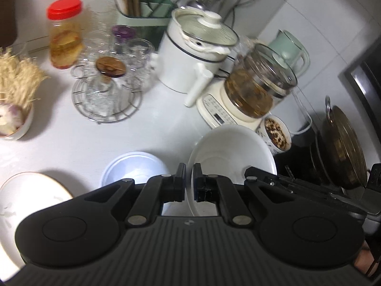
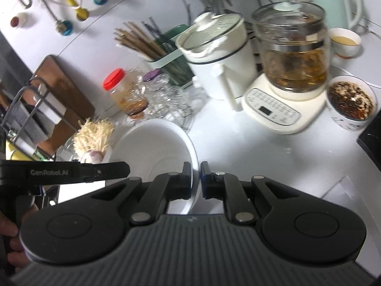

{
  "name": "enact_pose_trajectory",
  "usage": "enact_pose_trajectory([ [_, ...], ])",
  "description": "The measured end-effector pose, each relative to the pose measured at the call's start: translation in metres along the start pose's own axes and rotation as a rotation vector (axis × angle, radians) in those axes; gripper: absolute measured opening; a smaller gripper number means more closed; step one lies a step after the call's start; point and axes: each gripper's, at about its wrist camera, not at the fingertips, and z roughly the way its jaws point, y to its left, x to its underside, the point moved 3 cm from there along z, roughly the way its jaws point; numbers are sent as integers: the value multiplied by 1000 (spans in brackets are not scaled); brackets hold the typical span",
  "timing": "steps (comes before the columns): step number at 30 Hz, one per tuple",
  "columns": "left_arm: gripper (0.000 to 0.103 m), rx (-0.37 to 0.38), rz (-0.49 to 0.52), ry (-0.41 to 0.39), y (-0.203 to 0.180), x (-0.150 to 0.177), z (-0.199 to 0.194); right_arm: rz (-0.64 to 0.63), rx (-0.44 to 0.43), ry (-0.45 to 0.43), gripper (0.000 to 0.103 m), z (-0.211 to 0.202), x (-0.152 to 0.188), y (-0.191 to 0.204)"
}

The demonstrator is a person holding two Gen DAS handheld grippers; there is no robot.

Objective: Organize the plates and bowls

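Observation:
Both grippers hold one large white bowl [image 1: 228,147] above the white counter. My left gripper [image 1: 189,182] is shut on its left rim. My right gripper [image 2: 196,182] is shut on its right rim; the bowl shows in the right wrist view [image 2: 152,147] too. A smaller white bowl [image 1: 133,166] sits on the counter just left of the left gripper. A white plate with a gold rim [image 1: 28,195] lies at the lower left. The left gripper's body [image 2: 71,171] shows at the left of the right wrist view.
A white cooker [image 1: 197,54], a glass kettle on a cream base [image 1: 254,88], a full patterned cup [image 1: 277,135], a rack of glasses [image 1: 107,90], a red-lidded jar [image 1: 65,33] and a chopstick holder [image 2: 166,57] crowd the back. A wok [image 1: 343,147] stands at right.

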Motion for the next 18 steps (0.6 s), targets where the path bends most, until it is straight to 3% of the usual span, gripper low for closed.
enact_pose_trajectory([
  [10, 6, -51, -105, -87, 46, 7, -28, -93, -66, 51, 12, 26, -6, 44],
  [18, 6, -98, -194, -83, 73, 19, -6, -155, -42, 147, 12, 60, 3, 56],
])
